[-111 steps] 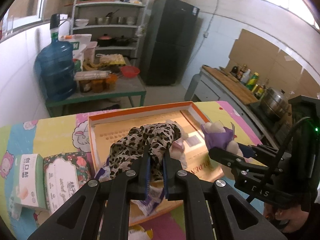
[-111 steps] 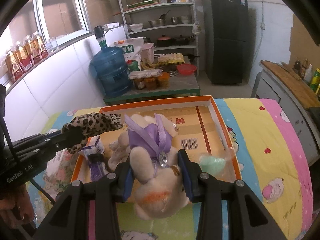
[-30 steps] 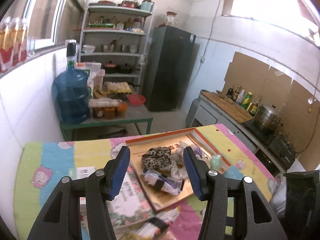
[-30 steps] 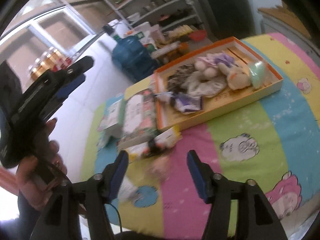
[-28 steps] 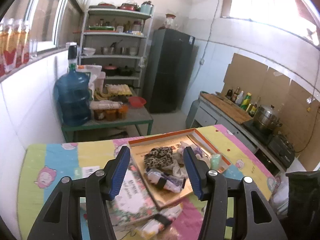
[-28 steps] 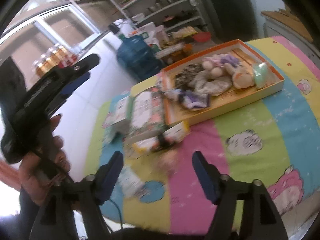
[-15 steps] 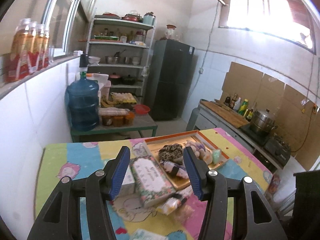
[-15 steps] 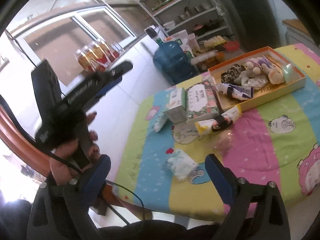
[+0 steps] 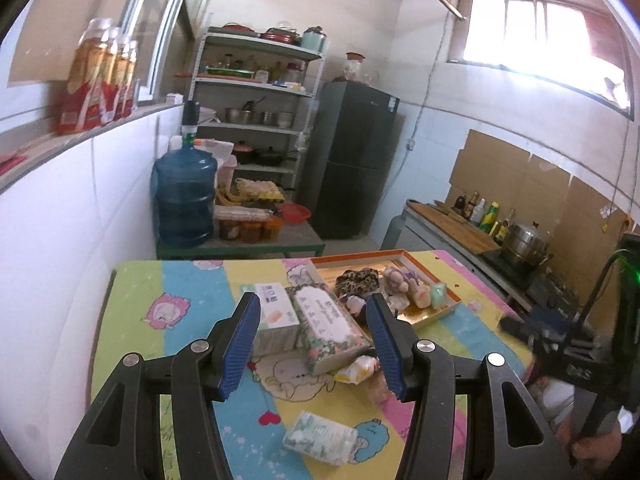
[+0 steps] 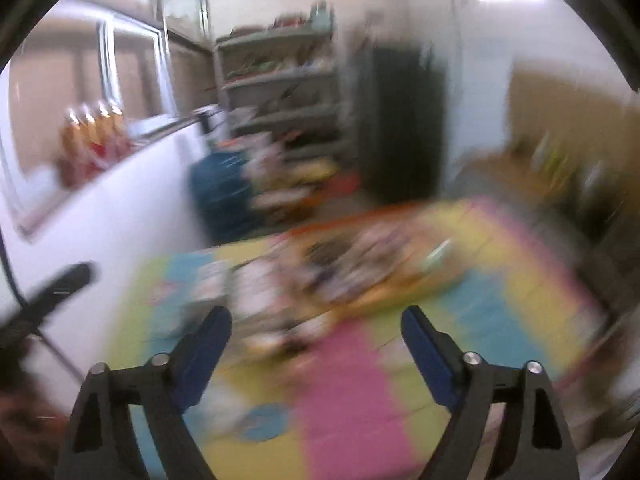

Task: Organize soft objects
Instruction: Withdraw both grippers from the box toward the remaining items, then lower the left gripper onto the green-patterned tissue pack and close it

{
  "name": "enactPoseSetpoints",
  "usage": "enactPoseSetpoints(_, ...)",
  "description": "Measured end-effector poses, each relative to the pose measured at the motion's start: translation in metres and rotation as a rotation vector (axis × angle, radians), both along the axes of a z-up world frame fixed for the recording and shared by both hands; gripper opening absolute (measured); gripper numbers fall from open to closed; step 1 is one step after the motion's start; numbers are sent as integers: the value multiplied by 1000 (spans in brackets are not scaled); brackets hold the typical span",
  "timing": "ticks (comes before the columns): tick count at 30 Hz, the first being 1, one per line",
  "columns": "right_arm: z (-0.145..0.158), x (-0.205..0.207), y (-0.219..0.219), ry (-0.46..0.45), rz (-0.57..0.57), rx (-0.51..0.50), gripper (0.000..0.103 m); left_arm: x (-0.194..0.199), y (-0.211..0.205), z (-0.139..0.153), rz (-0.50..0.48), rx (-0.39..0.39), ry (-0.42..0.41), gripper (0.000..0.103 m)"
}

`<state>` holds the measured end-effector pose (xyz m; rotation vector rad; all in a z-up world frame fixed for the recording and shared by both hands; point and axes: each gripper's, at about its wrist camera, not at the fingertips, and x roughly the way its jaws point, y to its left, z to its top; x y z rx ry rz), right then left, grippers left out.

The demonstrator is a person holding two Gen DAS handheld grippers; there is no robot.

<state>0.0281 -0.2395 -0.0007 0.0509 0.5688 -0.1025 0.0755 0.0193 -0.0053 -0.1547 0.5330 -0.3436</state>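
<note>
1. Orange-rimmed tray point(image 9: 438, 314) is sitting toward the far right of a table covered in a pastel cartoon cloth point(image 9: 180, 292).
2. Soft things are lying inside the tray: a leopard-print cloth point(image 9: 357, 280) at its left end, a plush toy with a purple ribbon point(image 9: 404, 284) beside it, and a pale green soft item point(image 9: 437, 294) near its right end.
3. The left gripper point(image 9: 312, 316) is hovering well back from the tray, above the near part of the table. Its blue-padded jaws are standing wide apart and holding nothing.
4. Between those jaws, on the cloth, a floral tissue pack point(image 9: 330, 330) and a white tissue box point(image 9: 274, 318) are lying side by side, just left of the tray.
5. A small yellow-and-white packet point(image 9: 358, 368) is lying at the near end of the floral pack, and a white wrapped pack point(image 9: 320, 438) is resting closer to the camera.
6. The right gripper point(image 10: 316, 322) is appearing in a heavily motion-blurred view. Its blue jaws are spread wide with nothing between them.
7. In that blurred view the tray point(image 10: 360, 216) is showing only as an orange streak across the table.
8. A blue water jug point(image 9: 185, 200), a shelf of cookware point(image 9: 256, 112) and a dark fridge point(image 9: 352, 160) are standing beyond the table.
</note>
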Motion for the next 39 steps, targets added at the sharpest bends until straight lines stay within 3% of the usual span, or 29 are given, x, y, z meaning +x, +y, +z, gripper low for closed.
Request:
enactPoseSetpoints(2,12,-16,6,-126,-35,-90,86,-4,3,-4,10,7,7,57)
enactPoseSetpoints(5,24,-40,7,-288,-42,-124,87,-6,11,-11,29,14,26,57)
enactPoseSetpoints(7,16,-43,2,-312,-58,-109,91,-7,17,-18,47,14,44,57)
enactPoseSetpoints(9,-5,-29,-6,-164,-66,-54,90,-8,20,-23,58,17,53,57)
enactPoseSetpoints(11,-28,-14,-14,-15,-46,7,82,-10,21,-30,72,34,58,57)
enactPoseSetpoints(12,-35,-13,-16,8,-41,23,80,-11,22,-33,77,43,62,57)
enactPoseSetpoints(26,-78,-8,5,129,131,-13,80,-20,-6,-119,11,58,212,57)
enactPoseSetpoints(39,-107,-4,-3,225,185,-14,80,-3,-29,-191,75,-18,377,62)
